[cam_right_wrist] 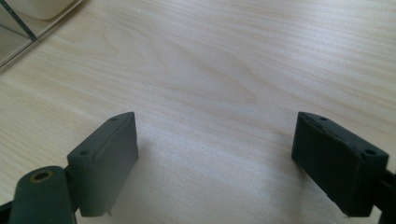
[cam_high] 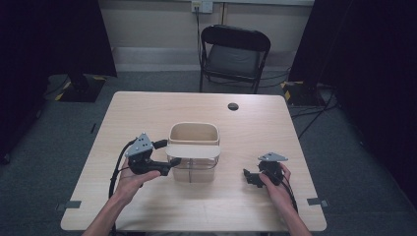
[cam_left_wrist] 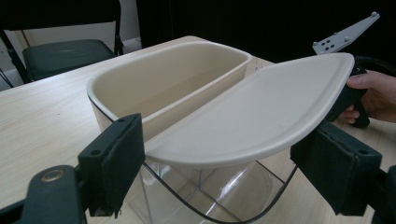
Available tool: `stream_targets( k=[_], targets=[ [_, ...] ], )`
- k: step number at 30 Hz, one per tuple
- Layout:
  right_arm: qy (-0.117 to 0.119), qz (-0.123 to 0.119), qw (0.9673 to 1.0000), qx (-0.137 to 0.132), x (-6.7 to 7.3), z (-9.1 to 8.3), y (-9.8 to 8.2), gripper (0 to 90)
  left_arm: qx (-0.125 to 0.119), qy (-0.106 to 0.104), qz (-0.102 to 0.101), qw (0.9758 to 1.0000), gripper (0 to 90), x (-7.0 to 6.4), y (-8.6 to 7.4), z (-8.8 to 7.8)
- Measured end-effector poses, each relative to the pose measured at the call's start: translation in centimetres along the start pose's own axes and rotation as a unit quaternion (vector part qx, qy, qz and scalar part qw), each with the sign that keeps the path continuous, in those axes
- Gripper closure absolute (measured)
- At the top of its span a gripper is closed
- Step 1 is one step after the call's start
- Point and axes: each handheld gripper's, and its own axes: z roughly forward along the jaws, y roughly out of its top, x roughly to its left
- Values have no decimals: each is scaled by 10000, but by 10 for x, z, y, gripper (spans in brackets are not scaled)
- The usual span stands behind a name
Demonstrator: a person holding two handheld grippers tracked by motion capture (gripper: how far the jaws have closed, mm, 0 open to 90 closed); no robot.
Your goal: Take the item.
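A clear plastic box (cam_high: 194,172) stands mid-table with a cream tub (cam_high: 194,133) set in its far half. A cream lid (cam_high: 193,151) lies across the front half. My left gripper (cam_high: 167,153) is at the box's left side. In the left gripper view its jaws stand wide, one on each side of the lid (cam_left_wrist: 252,107) at its near end, and I cannot tell if they touch it. My right gripper (cam_high: 252,178) rests to the right of the box, open over bare wood (cam_right_wrist: 215,154), with a box corner (cam_right_wrist: 28,23) at the upper left.
The wooden table (cam_high: 147,108) has a round cable hole (cam_high: 233,106) at the back. Tape marks sit at its front corners (cam_high: 73,204) (cam_high: 317,201). A black folding chair (cam_high: 235,51) stands behind the table. Dark curtains hang on both sides.
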Motion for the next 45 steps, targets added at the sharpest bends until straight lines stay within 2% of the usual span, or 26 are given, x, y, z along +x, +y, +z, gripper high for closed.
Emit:
stream_targets(
  k=[13,19,45],
  targets=[
    [0,1,10000,0,0,0,0,139,11,-38,-22,10000,171,2,0,1],
    [0,0,10000,1,0,0,0,139,40,-41,-108,9999,171,3,-1,1],
    [0,1,10000,1,0,0,0,140,-1,-83,-97,9999,173,5,-1,2]
  ],
)
